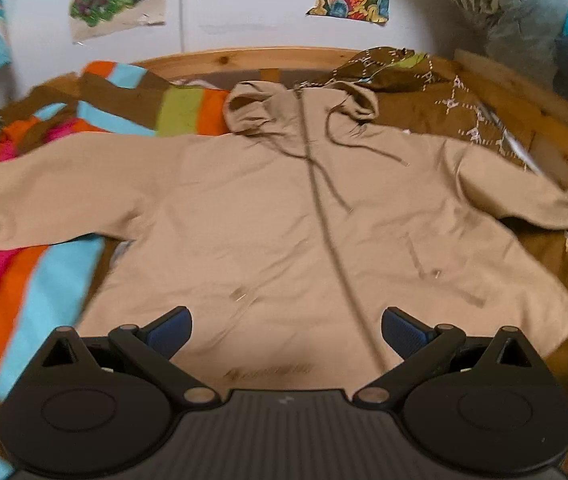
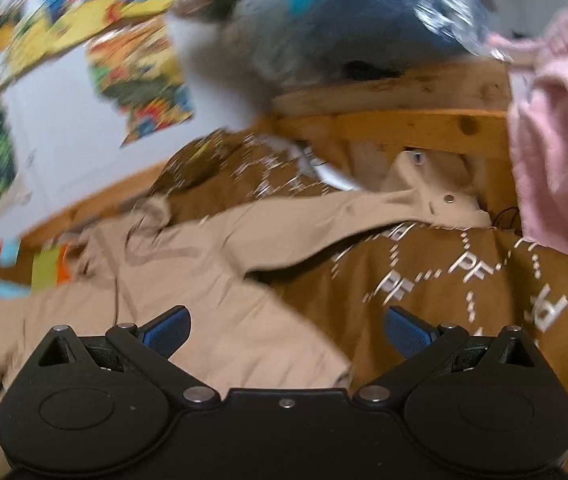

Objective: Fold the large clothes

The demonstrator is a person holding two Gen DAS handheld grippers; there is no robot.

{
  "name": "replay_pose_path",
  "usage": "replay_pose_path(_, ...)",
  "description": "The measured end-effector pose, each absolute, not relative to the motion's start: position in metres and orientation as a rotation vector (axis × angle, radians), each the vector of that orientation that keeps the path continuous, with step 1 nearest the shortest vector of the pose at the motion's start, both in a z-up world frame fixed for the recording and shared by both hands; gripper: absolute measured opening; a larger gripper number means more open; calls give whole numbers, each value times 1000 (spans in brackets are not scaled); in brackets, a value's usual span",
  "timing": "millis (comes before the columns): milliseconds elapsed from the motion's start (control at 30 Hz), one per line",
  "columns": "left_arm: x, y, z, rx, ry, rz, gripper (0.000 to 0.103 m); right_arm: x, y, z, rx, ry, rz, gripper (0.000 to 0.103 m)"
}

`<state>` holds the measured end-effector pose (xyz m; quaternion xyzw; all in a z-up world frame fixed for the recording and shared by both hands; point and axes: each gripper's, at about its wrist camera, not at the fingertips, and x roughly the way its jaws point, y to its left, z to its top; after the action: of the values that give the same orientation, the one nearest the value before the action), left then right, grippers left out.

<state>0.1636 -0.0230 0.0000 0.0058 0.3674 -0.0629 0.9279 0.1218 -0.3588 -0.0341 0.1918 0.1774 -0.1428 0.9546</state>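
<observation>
Hoodie [image 1: 267, 216] lies flat and face up on the bed, filling the middle of my left view: hood [image 1: 300, 108] toward the top centre, zipper [image 1: 324, 216] running down the middle, drawstrings [image 1: 336, 152] loose across the chest. One sleeve [image 1: 43, 192] stretches out to the left edge of the frame over a striped blanket [image 1: 15, 280]; the other sleeve [image 1: 524, 192] reaches the right edge over a brown patterned blanket [image 1: 444, 100]. Hem sits at the bottom centre, just ahead of my left gripper [image 1: 286, 334].

Left jaws are spread wide, nothing between them, blue pads [image 1: 169, 332] hanging above the hem area. Cannot tell whether they touch the cloth.

Right view is motion-blurred. Right gripper [image 2: 286, 334] also has its jaws spread, holding nothing. Under it, lower left of the frame, is the tan body of the hoodie [image 2: 223, 320]; its sleeve [image 2: 324, 216] runs up to the right, cuff with a small snap near the wooden bed frame [image 2: 404, 128]. Brown blanket [image 2: 444, 288] with pale lettering fills the lower right. Pink cloth [image 2: 556, 152] hangs at the right edge. Posters [image 2: 139, 76] on the wall, upper left.
</observation>
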Motion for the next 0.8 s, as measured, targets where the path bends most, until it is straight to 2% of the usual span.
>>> replay_pose_path(200, 223, -46, -41, -56, 755, -208, 102, 191, -449, -56, 842, 335, -345, 101)
replay_pose_path(467, 250, -42, -82, -40, 719, -276, 102, 250, -475, -67, 1087, 220, -505, 83)
replay_pose_path(567, 254, -34, -88, -61, 738, -283, 102, 266, -478, -66, 1098, 212, -617, 71)
replay_pose_path(633, 259, -29, -89, -88, 750, -271, 102, 273, -477, -66, 1092, 198, -690, 49)
replay_pose_path(667, 262, -26, -88, -100, 762, -254, 102, 276, -476, -64, 1073, 198, -728, 41)
replay_pose_path(700, 265, -22, -87, -105, 775, -236, 102, 280, -474, -61, 1033, 199, -777, 27)
replay_pose_path(800, 274, -10, -80, -102, 786, -185, 102, 291, -460, -46, 885, 176, -827, 18)
